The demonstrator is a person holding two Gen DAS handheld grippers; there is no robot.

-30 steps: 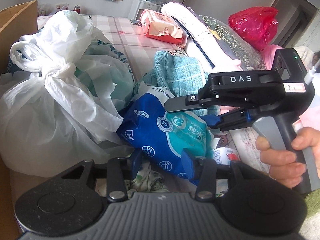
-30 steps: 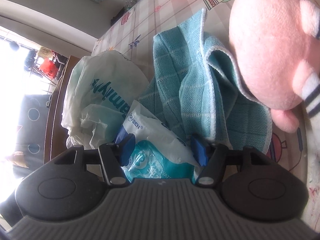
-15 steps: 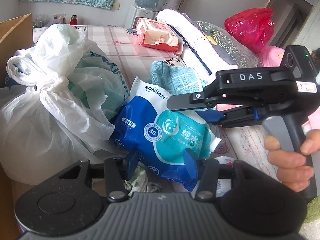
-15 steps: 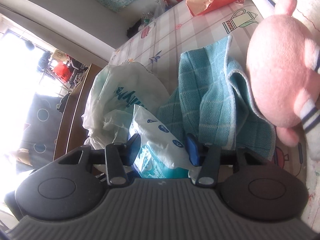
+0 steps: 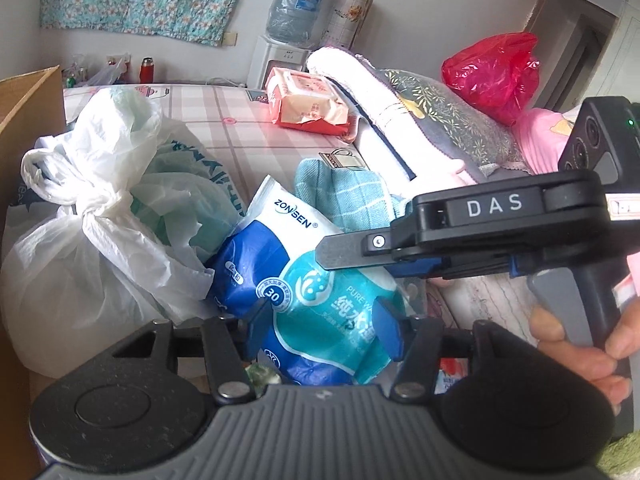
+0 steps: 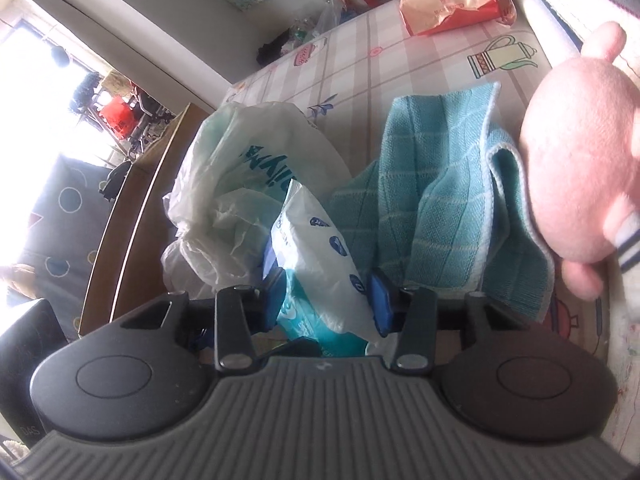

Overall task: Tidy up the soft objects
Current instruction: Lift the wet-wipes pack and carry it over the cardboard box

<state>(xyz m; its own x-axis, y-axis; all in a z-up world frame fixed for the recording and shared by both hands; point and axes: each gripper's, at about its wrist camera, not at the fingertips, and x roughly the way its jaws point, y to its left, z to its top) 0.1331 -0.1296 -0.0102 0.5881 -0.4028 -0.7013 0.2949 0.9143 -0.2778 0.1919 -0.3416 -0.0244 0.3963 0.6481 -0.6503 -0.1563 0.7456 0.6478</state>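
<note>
Right wrist view, right gripper (image 6: 326, 300) jaws closing, seemingly clamping wipes pack (image 6: 320, 264), towel (image 6: 440, 200) beside.

Surface: bed/table top with pink plaid cloth (image 5: 256, 128), teapot prints. On it: knotted white plastic bags (image 5: 92, 216) at 9 o'clock, teal checked towel (image 5: 344, 196) centre, orange wipes pack (image 5: 308, 104) at 12, rolled white blanket (image 5: 384, 116) at 1–2, blue wipes pack (image 5: 304, 292) at 6.
</note>
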